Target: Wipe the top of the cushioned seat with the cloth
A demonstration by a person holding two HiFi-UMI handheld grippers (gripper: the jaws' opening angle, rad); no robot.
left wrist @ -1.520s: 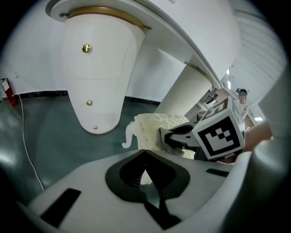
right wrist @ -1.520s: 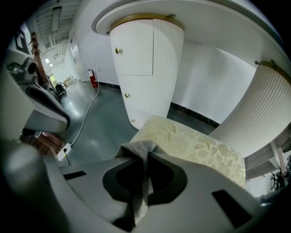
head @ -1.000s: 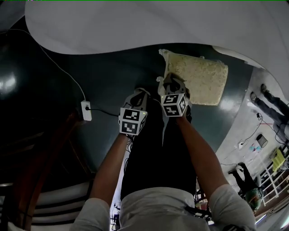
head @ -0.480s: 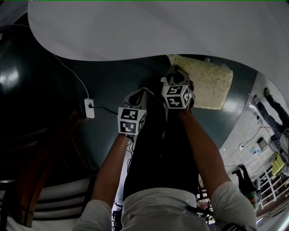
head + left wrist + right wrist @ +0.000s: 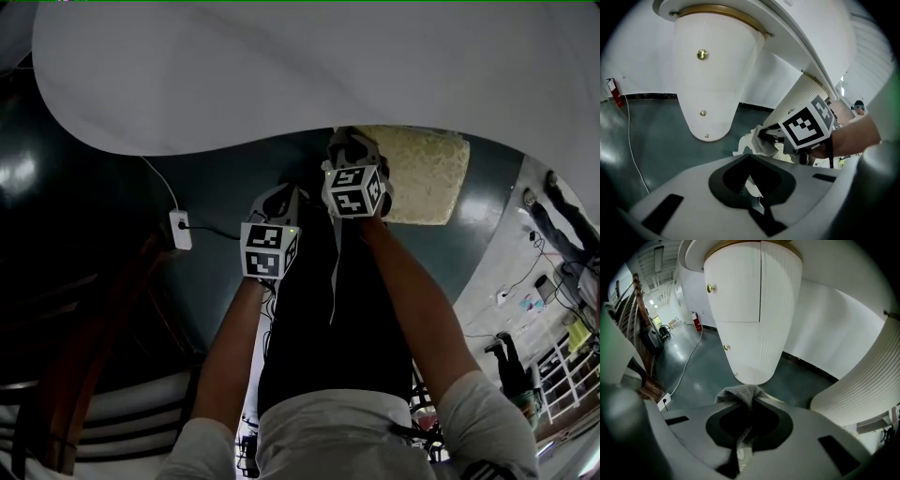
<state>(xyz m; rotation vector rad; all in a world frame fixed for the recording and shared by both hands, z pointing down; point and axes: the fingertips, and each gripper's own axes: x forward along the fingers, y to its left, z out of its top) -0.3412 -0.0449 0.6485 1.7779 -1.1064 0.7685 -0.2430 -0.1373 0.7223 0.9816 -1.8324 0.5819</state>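
Observation:
The cushioned seat (image 5: 419, 172) is a pale beige textured pad on the dark green floor, its far edge hidden under a big white curved top (image 5: 309, 75). My right gripper (image 5: 349, 148) hangs at the seat's left corner, shut on a greyish-white cloth (image 5: 741, 393) that bunches out past the jaws. From the left gripper view the same cloth (image 5: 761, 141) shows in the right gripper (image 5: 765, 136). My left gripper (image 5: 280, 199) sits lower left of the right one, over the floor, jaws together with nothing held.
A white pedestal (image 5: 752, 310) with brass knobs stands ahead, and a ribbed white column (image 5: 862, 380) to the right. A white plug block (image 5: 179, 230) with its cable lies on the floor at left. Dark wooden furniture (image 5: 84, 375) is at lower left.
Both grippers have shifted slightly up and left toward the white top. The top's edge now covers more of the seat's far side. The cloth stays in the right gripper.

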